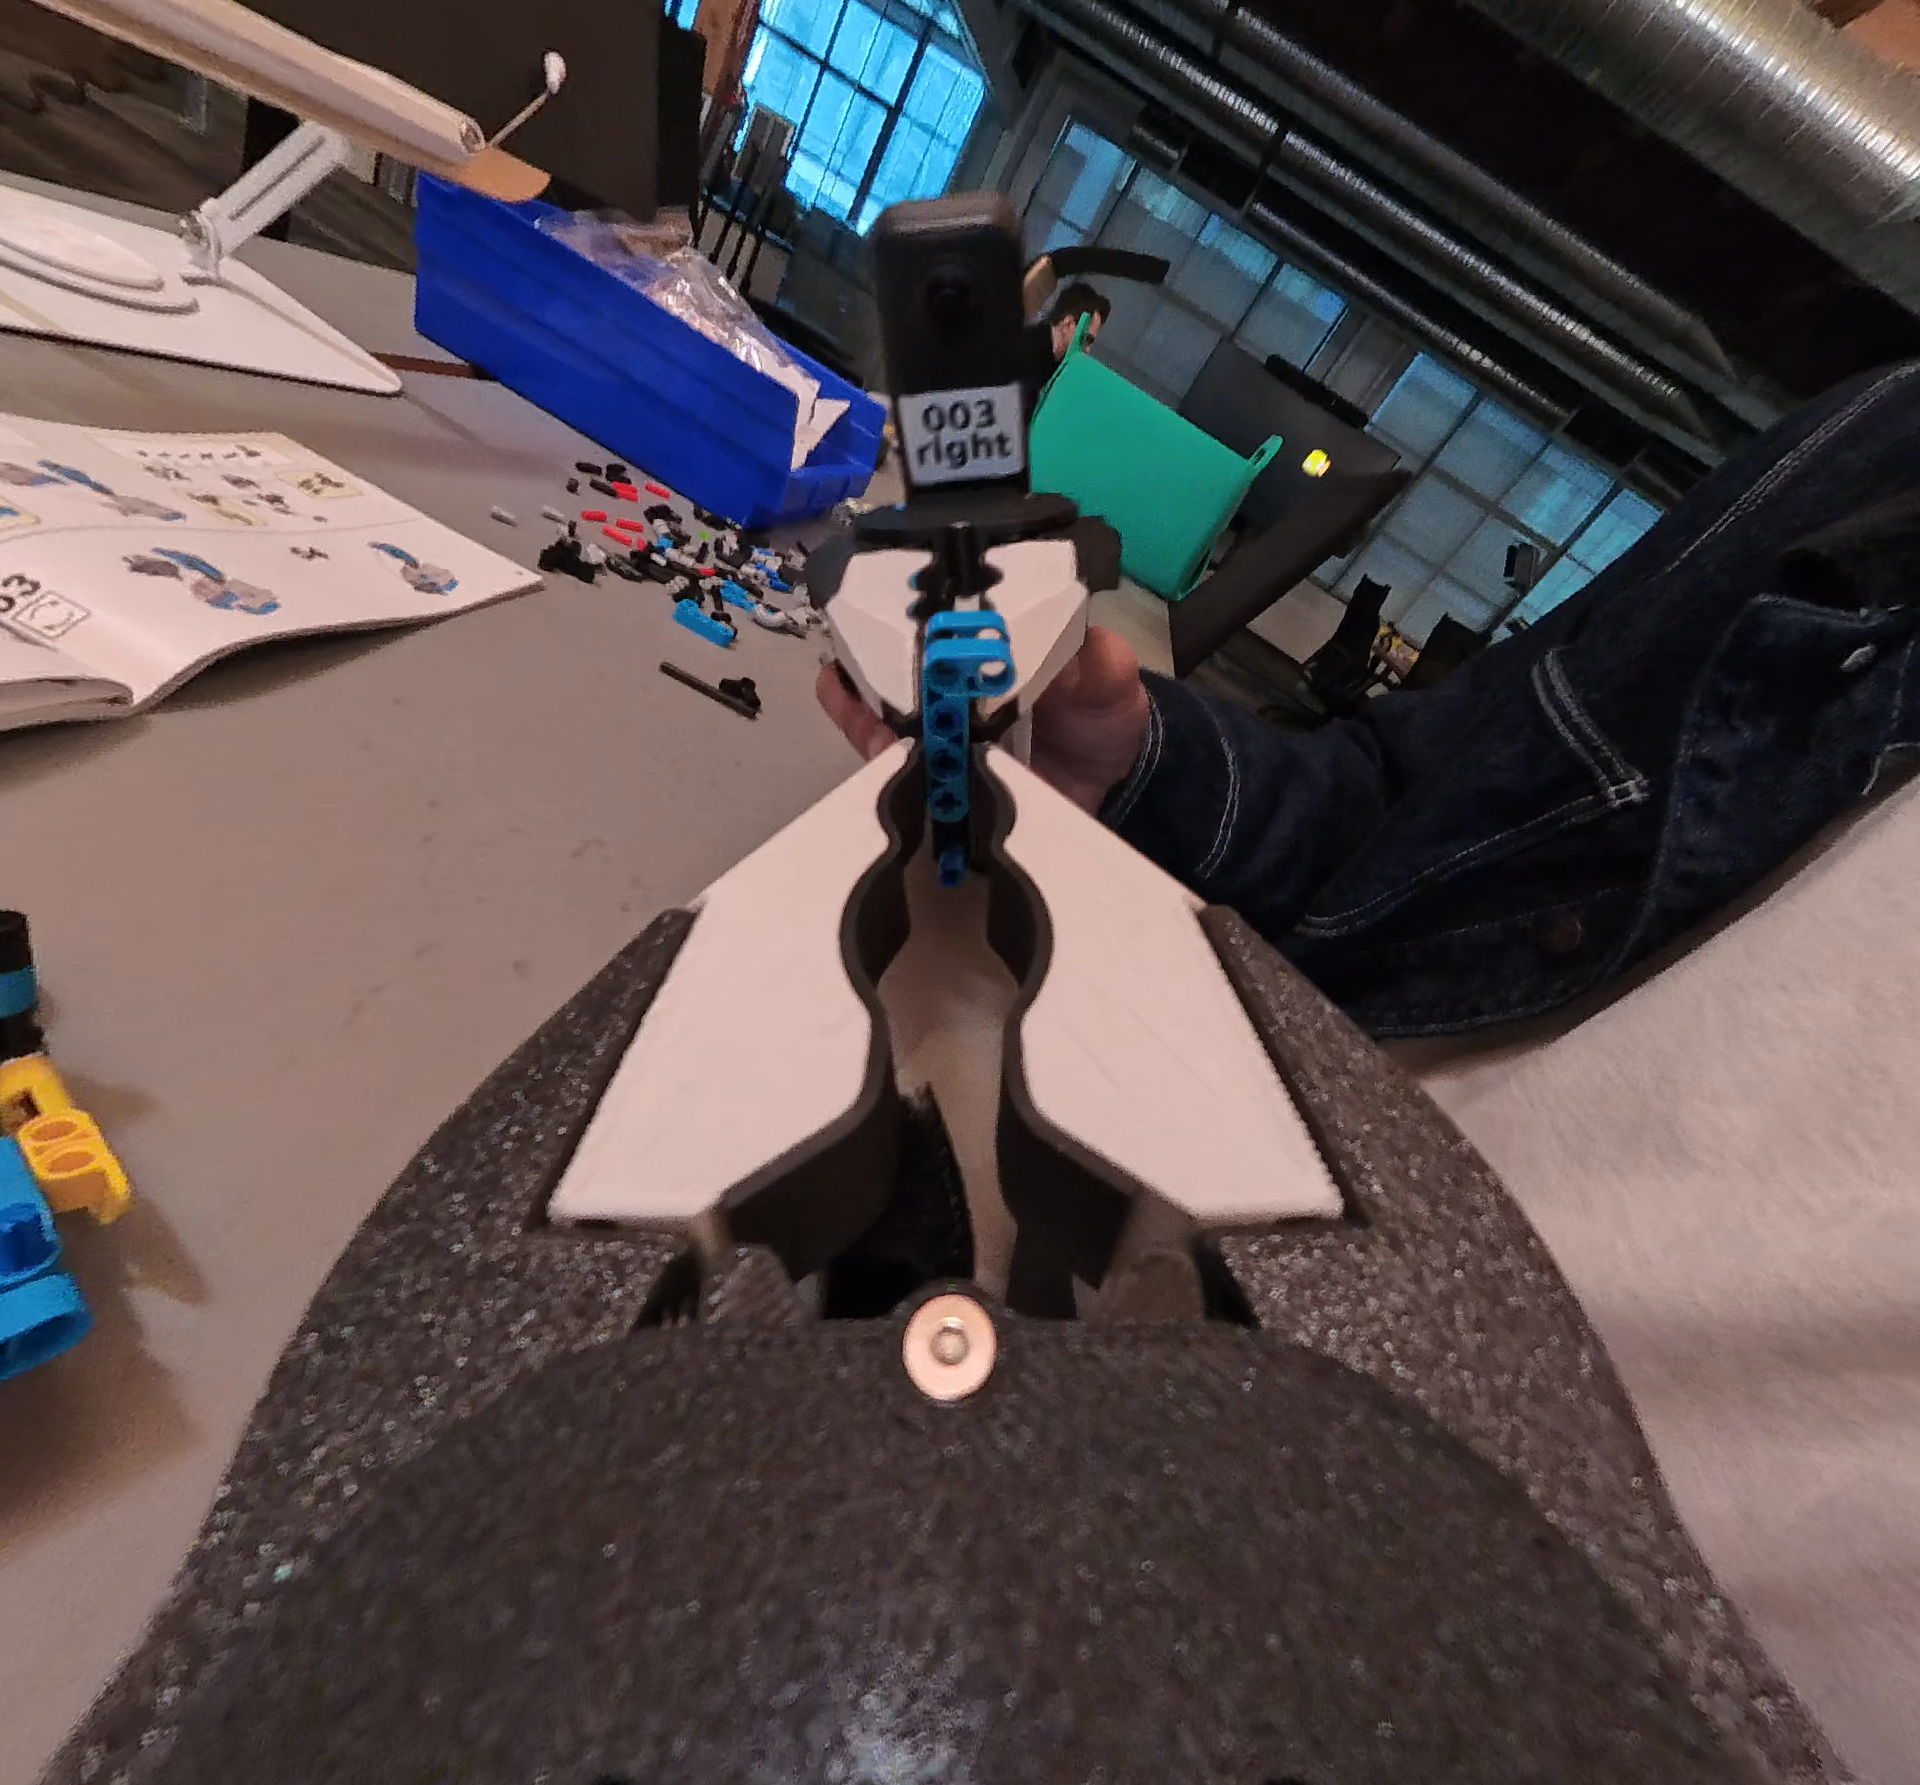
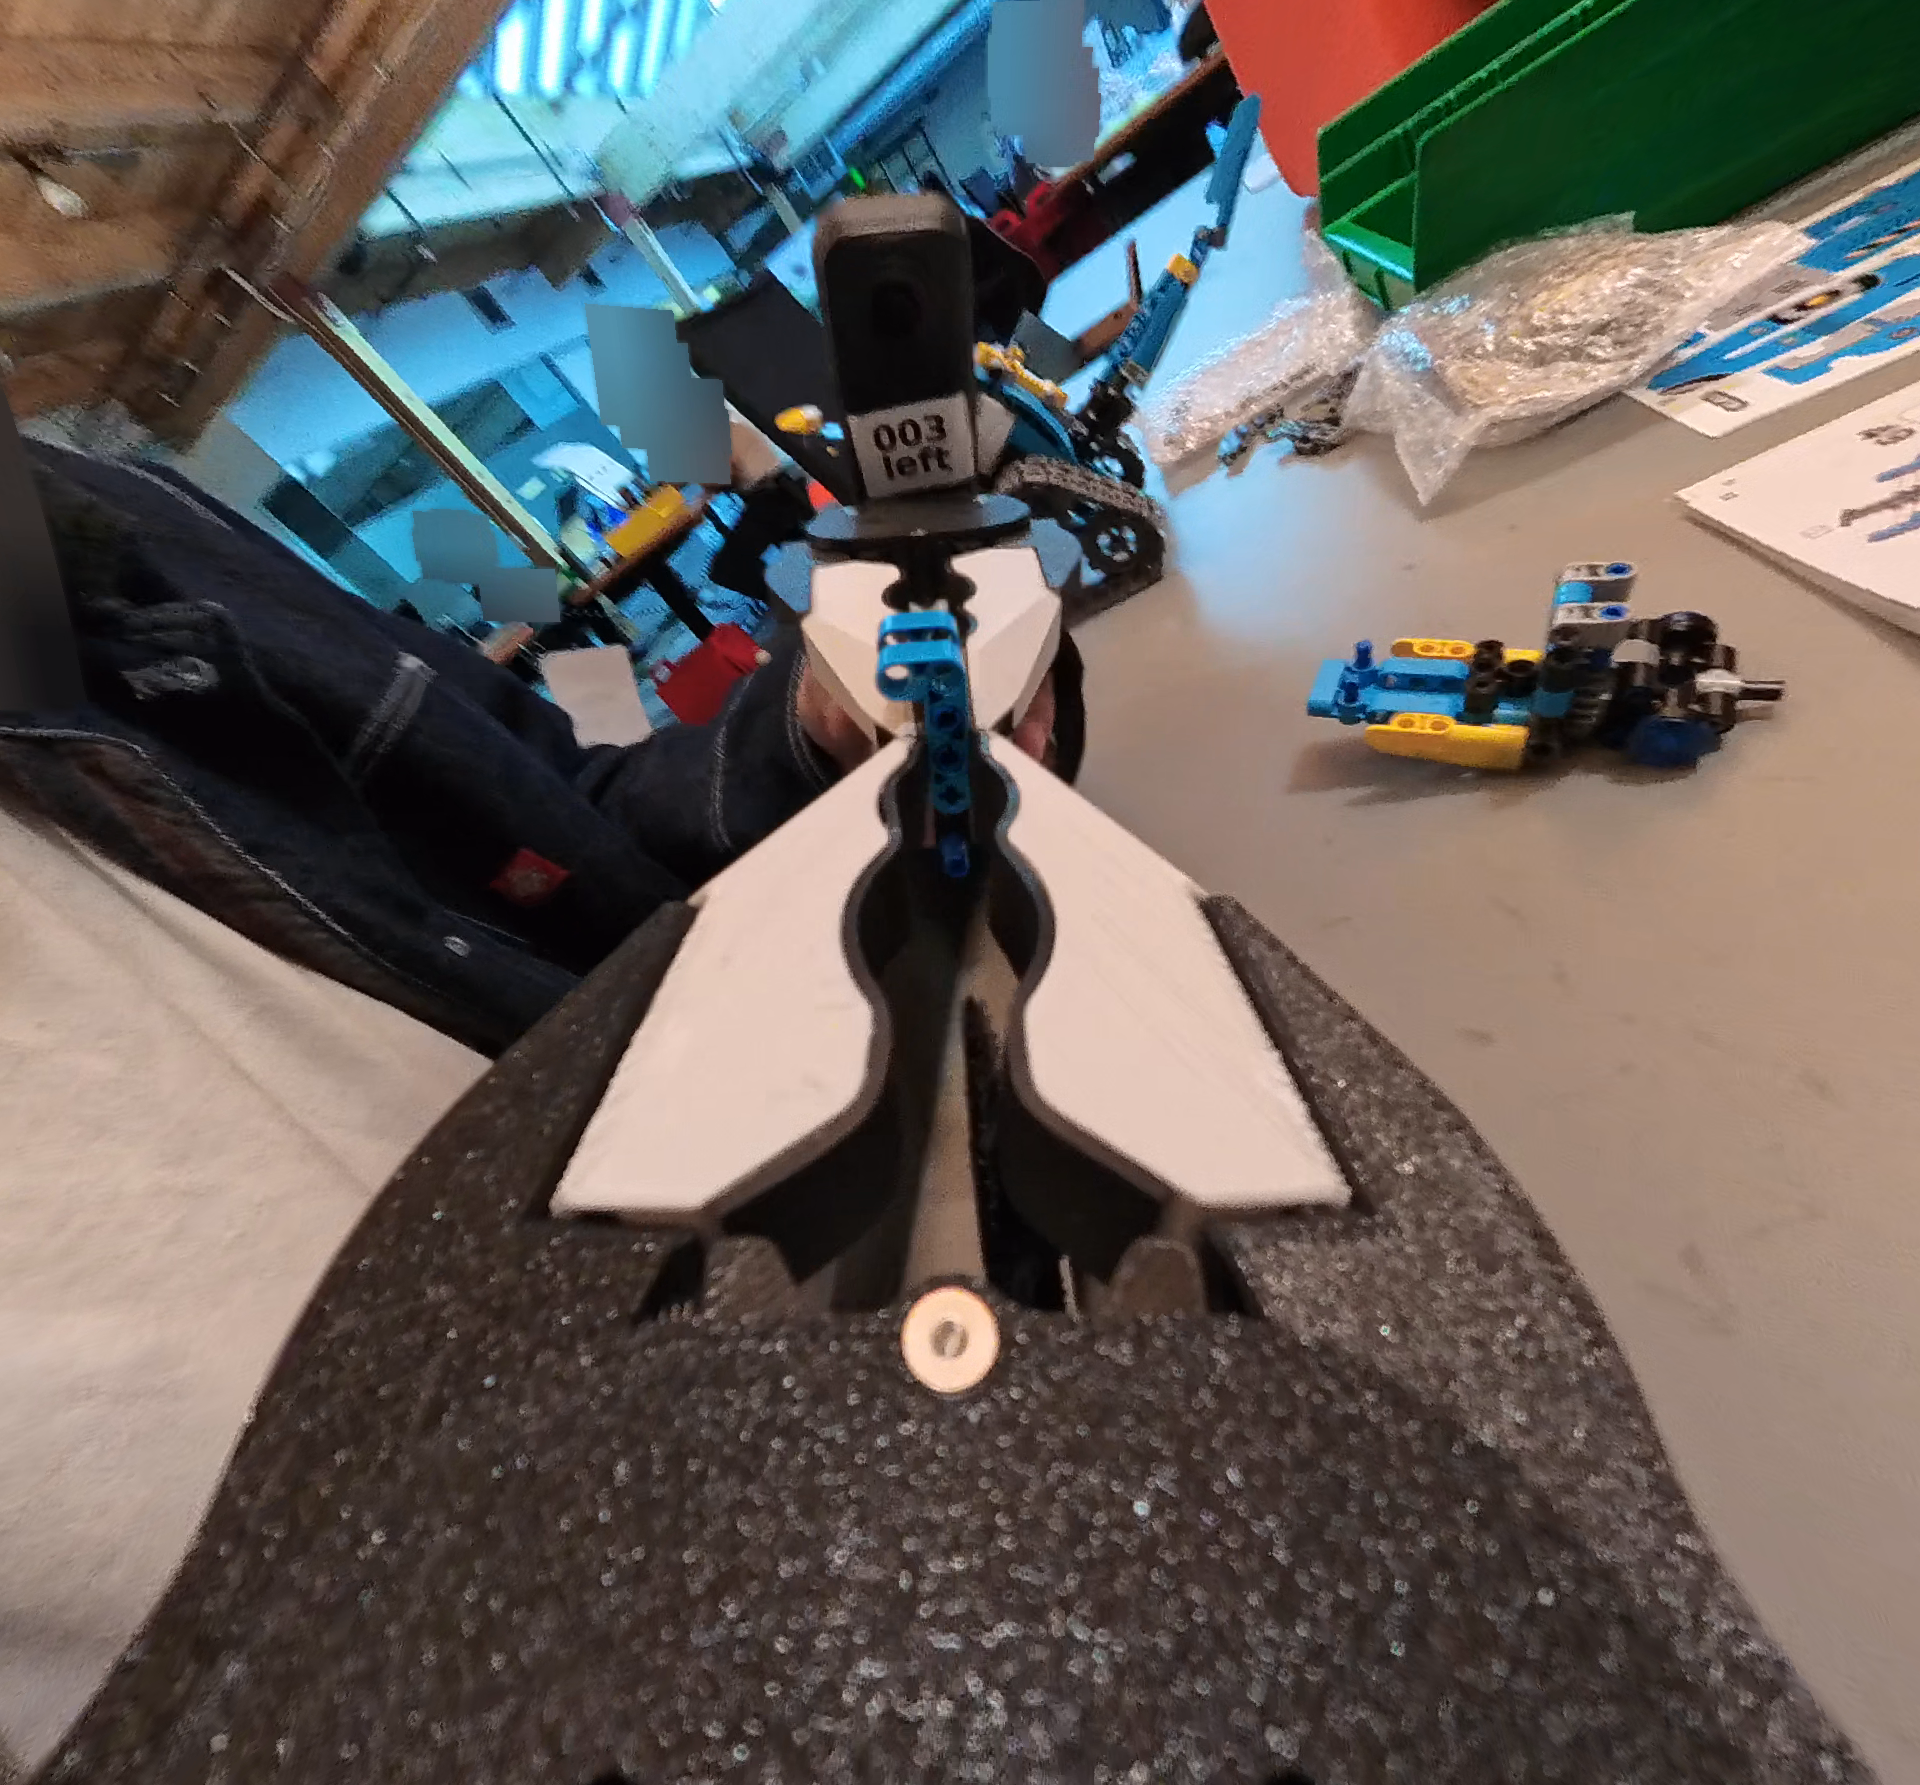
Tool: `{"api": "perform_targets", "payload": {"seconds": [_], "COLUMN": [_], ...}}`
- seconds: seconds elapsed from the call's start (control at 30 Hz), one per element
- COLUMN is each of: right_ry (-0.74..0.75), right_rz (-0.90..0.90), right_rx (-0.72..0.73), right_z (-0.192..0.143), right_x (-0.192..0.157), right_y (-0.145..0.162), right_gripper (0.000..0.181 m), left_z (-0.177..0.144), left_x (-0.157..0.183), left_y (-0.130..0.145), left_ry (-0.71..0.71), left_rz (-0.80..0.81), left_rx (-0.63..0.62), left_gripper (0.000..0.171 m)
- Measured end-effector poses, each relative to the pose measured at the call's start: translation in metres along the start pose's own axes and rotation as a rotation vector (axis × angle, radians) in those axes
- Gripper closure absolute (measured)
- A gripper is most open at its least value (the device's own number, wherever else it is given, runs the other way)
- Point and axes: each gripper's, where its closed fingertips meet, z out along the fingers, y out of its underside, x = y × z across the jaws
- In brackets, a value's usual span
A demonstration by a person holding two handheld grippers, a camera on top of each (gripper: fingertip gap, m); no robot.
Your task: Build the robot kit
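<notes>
Grippers meet tip to tip at frame centre: left gripper (image 1: 951,779) and right gripper (image 2: 948,774) both pinch one perforated blue plastic beam (image 1: 948,748) above a grey table (image 1: 436,862).

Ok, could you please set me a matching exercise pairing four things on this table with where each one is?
Things:
1 blue beam
2 blue bin
3 green bin
4 blue-and-yellow model

Places:
A crumpled plastic bags lie in front of it
B lying by itself on the table
C held between the left gripper and right gripper
D behind the loose small parts

Pairs: 1-C, 2-D, 3-A, 4-B.
</notes>
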Motion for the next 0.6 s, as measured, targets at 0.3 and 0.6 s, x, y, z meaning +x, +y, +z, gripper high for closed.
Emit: {"api": "perform_targets", "payload": {"seconds": [0.3,0.6], "right_ry": [-0.072,-0.061], "right_rz": [0.082,0.057], "right_rx": [0.048,0.031], "right_z": [-0.0031,-0.0038], "right_x": [-0.0027,-0.0037], "right_y": [-0.0059,-0.0051], "right_gripper": [0.176,0.176], "left_z": [0.0015,0.0016], "left_x": [0.0009,0.0021], "left_y": [-0.0068,-0.0063], "left_ry": [0.011,0.017], "left_rz": [-0.064,-0.063], "left_rx": [0.065,0.062], "left_gripper": [0.166,0.166]}}
